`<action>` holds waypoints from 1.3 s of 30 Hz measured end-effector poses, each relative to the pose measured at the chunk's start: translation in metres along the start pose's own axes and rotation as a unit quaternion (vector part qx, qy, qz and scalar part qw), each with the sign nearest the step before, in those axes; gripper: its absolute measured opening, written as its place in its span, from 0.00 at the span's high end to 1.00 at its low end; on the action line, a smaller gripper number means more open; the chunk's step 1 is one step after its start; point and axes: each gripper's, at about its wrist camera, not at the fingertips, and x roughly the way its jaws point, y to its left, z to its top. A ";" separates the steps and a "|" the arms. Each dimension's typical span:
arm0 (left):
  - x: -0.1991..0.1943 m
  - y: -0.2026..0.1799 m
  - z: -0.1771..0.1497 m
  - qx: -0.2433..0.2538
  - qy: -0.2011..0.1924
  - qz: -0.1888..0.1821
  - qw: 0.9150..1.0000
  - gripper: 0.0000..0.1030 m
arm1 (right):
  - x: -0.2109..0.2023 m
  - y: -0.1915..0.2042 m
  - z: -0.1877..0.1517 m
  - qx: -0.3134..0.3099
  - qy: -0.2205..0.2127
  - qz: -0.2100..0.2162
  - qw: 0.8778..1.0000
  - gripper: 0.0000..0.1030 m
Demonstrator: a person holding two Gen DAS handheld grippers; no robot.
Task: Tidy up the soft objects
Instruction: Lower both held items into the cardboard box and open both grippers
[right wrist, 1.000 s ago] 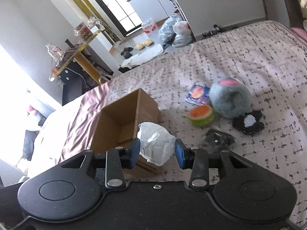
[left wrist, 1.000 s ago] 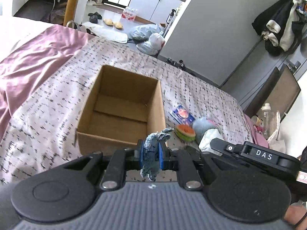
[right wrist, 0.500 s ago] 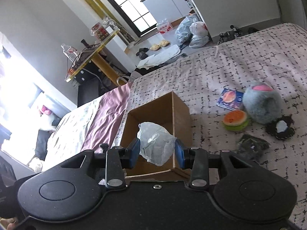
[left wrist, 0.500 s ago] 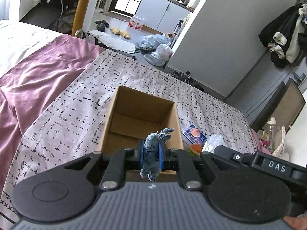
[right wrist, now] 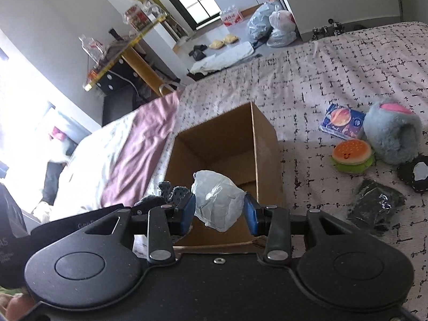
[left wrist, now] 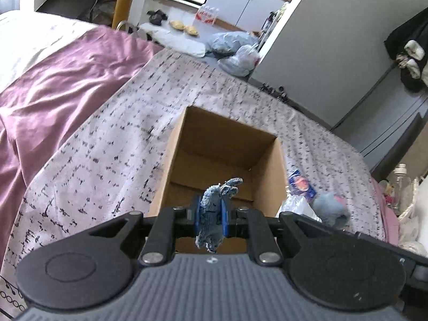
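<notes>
An open cardboard box (left wrist: 270, 176) (right wrist: 264, 144) stands on the patterned bedspread, empty inside. My left gripper (left wrist: 211, 218) is shut on a small blue-grey fluffy cloth (left wrist: 214, 214) and holds it over the box's near edge. My right gripper (right wrist: 218, 206) is shut on a crumpled white plastic bag (right wrist: 216, 200), also over the box's near edge, just right of the left gripper. On the bed right of the box lie a grey-blue plush ball (right wrist: 390, 133), a burger toy (right wrist: 351, 155), a blue packet (right wrist: 342, 120), a black bag (right wrist: 374, 206) and a black-and-white pad (right wrist: 417, 174).
A purple sheet (left wrist: 53, 85) covers the bed left of the box. Past the bed's far edge are floor items, plastic bags (left wrist: 235, 50) and a grey wall. A yellow-legged table (right wrist: 128, 53) stands at the far left. Bottles and bags (left wrist: 401, 187) sit off the bed's right side.
Both grippers have moved toward the box with their loads and now sit over its near edge. The left one has come lower and closer; the right one has drawn in beside it.
</notes>
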 end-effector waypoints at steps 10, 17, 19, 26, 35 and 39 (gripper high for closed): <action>0.032 0.015 0.000 -0.023 0.040 0.015 0.999 0.86 | 0.029 0.002 -0.003 -0.010 0.030 -0.015 0.999 0.62; 0.028 0.022 -0.001 -0.040 0.030 0.015 0.999 0.75 | 0.039 0.013 -0.004 -0.042 0.039 -0.019 0.998 0.61; 0.021 0.028 -0.001 -0.058 0.023 0.006 0.998 0.75 | 0.043 0.017 -0.005 -0.047 0.045 -0.019 0.998 0.61; 0.001 0.027 -0.003 -0.061 0.006 0.008 0.998 0.65 | 0.041 0.029 -0.011 -0.078 0.047 -0.021 0.996 0.53; -0.035 0.013 -0.011 -0.027 -0.031 0.025 0.999 0.27 | 0.008 0.020 -0.014 -0.065 0.019 -0.004 0.998 0.19; -0.050 0.002 -0.015 -0.004 -0.056 0.023 0.998 0.16 | -0.015 0.016 -0.015 -0.080 -0.017 -0.010 0.997 0.07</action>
